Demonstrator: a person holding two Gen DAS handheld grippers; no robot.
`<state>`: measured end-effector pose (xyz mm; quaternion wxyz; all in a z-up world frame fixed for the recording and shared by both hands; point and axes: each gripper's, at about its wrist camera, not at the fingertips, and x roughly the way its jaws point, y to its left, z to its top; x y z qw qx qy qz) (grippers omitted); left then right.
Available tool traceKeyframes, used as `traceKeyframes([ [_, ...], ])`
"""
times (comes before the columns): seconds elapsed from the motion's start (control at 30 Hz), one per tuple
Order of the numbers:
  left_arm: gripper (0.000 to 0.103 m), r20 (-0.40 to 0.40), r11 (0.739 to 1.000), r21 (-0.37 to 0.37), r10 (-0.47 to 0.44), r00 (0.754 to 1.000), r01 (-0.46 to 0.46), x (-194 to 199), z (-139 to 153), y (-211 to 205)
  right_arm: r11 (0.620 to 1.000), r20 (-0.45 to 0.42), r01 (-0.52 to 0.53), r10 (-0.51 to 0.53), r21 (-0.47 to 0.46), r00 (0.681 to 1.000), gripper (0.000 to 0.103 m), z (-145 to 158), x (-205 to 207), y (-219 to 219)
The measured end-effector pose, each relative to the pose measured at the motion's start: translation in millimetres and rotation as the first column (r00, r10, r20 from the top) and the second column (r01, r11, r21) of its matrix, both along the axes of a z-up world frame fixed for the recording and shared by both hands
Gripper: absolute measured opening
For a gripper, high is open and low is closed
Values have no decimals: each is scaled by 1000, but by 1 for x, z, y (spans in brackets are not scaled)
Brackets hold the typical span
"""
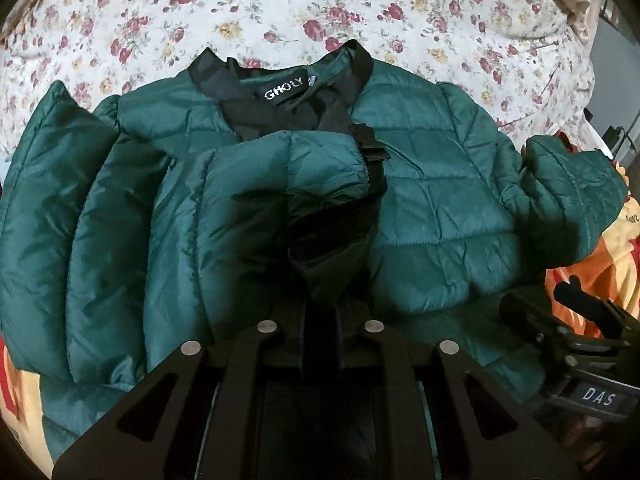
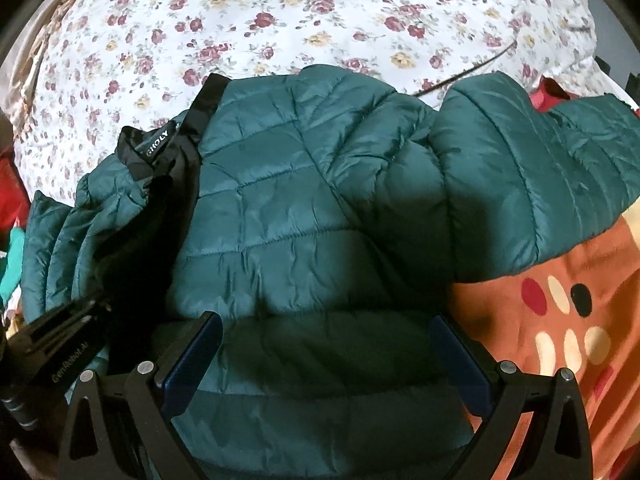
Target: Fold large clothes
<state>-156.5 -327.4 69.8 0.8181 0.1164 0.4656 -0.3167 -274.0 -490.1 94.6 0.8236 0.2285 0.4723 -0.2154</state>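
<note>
A dark green quilted puffer jacket (image 1: 432,200) lies front up on the bed, collar with black lining and a label at the far side. My left gripper (image 1: 322,308) is shut on the cuff of the jacket's left sleeve (image 1: 288,184), which is drawn across the chest. The jacket also shows in the right wrist view (image 2: 304,208). My right gripper (image 2: 326,344) is open, its blue-padded fingers (image 2: 192,360) spread over the jacket's lower front, not gripping it. The other sleeve (image 2: 532,176) stretches out to the right. The right gripper shows at the left wrist view's right edge (image 1: 568,320).
A white floral sheet (image 1: 280,12) covers the bed beyond the collar. An orange blanket with coloured ovals (image 2: 560,320) lies under the jacket's right side and near edge. Red and teal fabric (image 2: 12,248) sits at the far left.
</note>
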Motion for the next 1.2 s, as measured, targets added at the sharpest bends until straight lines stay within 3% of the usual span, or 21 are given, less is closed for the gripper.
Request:
traceKeyframes([
  [0.03,21,-6,1000,0,-11,1000,11,-2,1,1,1000,2,3,-3,0,1000,103,1,-1,1],
  [0.1,45,-29,999,-12,-35,999,35,-5,5,4,1000,8,8,-8,-7,1000,103,4,-3,3],
  [0.3,63,29,996,-78,-45,999,47,-20,50,45,1000,38,-1,1,1,999,103,15,1,11],
  [0.43,65,81,997,-81,3,997,4,-17,74,86,998,81,-65,64,18,995,103,19,15,31],
  [0.6,65,134,988,-81,138,981,-128,3,87,144,988,99,-144,138,48,985,103,14,44,57],
  [0.83,66,154,962,-76,272,950,-263,30,80,188,978,134,-180,165,110,977,103,-1,79,76],
  [0.9,66,129,956,-66,293,947,-286,39,70,193,975,127,-192,178,109,976,94,-7,91,81],
  [0.97,66,113,952,-61,304,946,-299,42,63,195,971,124,-206,191,124,974,67,-13,98,82],
  [1.03,65,104,950,-54,312,944,-308,45,57,195,967,121,-215,199,140,973,53,-20,103,83],
  [1.13,65,98,950,-45,312,945,-309,48,50,192,963,155,-238,218,123,963,34,-20,100,84],
  [1.2,65,98,950,-43,312,945,-309,50,48,189,964,167,-249,231,97,958,28,-14,97,84],
])
